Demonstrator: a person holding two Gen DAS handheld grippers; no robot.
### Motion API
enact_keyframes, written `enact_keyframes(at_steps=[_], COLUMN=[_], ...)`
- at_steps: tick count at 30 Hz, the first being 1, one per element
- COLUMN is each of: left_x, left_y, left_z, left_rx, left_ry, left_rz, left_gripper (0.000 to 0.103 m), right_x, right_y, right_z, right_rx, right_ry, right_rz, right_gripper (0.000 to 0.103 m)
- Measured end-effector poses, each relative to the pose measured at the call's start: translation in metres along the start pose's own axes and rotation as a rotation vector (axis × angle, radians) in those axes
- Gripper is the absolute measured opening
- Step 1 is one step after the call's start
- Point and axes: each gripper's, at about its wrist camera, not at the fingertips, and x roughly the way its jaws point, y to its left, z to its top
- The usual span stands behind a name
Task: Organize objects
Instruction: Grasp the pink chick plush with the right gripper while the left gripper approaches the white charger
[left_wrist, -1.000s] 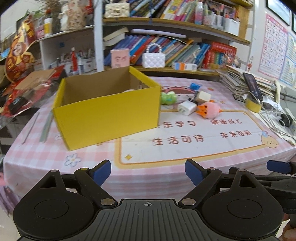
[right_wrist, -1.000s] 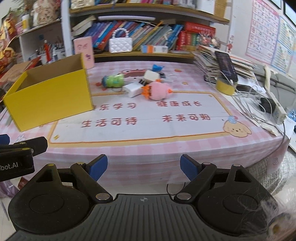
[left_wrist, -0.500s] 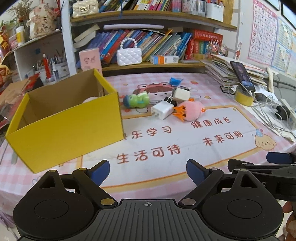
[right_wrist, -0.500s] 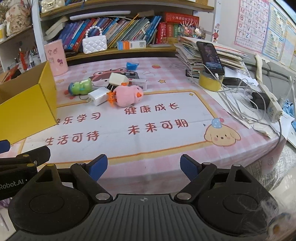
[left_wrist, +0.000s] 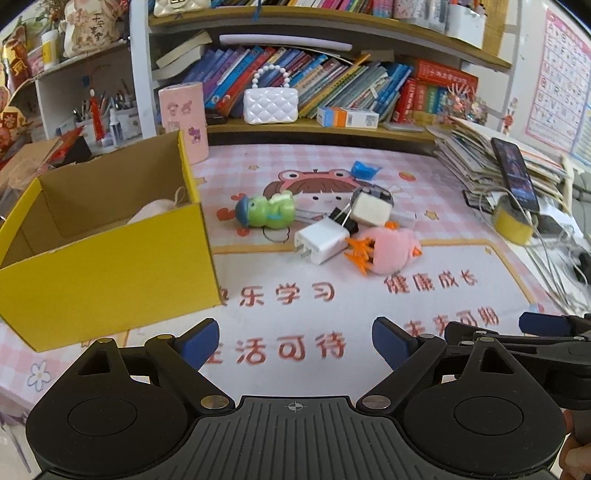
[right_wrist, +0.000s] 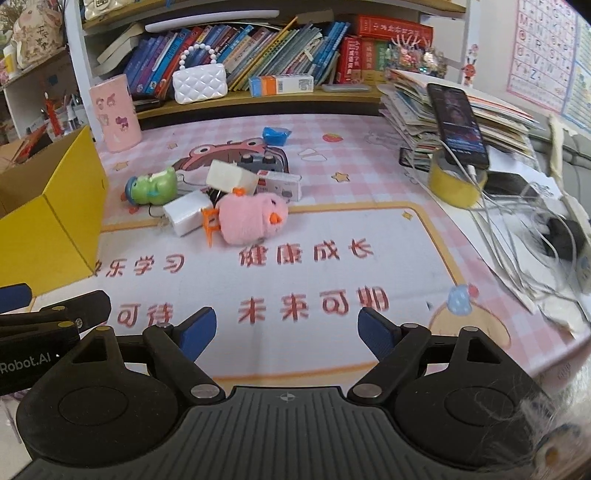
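Toys lie in a heap on the surface at 12 o'clock, well apart from each tool: pink plush chick (left_wrist: 391, 251), white charger (left_wrist: 320, 244), green toy (left_wrist: 269, 212). Yellow box (left_wrist: 107, 266) sits at 10 o'clock. Left tool (left_wrist: 294, 339) and right tool (right_wrist: 287, 330) are wide open, holding nothing.

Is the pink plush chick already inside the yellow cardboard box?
No, the pink plush chick lies on the table mat, outside the yellow cardboard box.

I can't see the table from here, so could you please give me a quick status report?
Left gripper and right gripper open, empty. Toys and charger piled beside yellow box, not yet boxed. Path to pile unobstructed.
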Motion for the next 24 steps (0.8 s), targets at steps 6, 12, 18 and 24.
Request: enact_keyframes(at_steps=[6, 12, 18, 24], left_x=[0.016, 0.026, 0.035, 0.036], left_y=[-0.012, -0.020, -0.026, -0.023], left_z=[0.016, 0.033, 0.053, 0.072], left_rx=[-0.035, -0.063, -0.085, -0.099], left_ry=[-0.009, -0.031, -0.043, -0.070], left_rz=[0.040, 0.084, 0.117, 0.160], left_gripper=[0.091, 0.091, 0.091, 0.091], right_x=[0.024, 0.050, 0.073, 0.098], right_y=[-0.012, -0.018, -0.021, -0.014], right_z=[0.021, 0.037, 0.051, 0.062], right_rx=[-0.029, -0.082, -0.116, -0.151], right_ry=[-0.004, -0.036, -0.035, -0.023], right_rz=[0.046, 0.113, 0.178, 0.218], right_gripper=[0.082, 0.082, 0.082, 0.099])
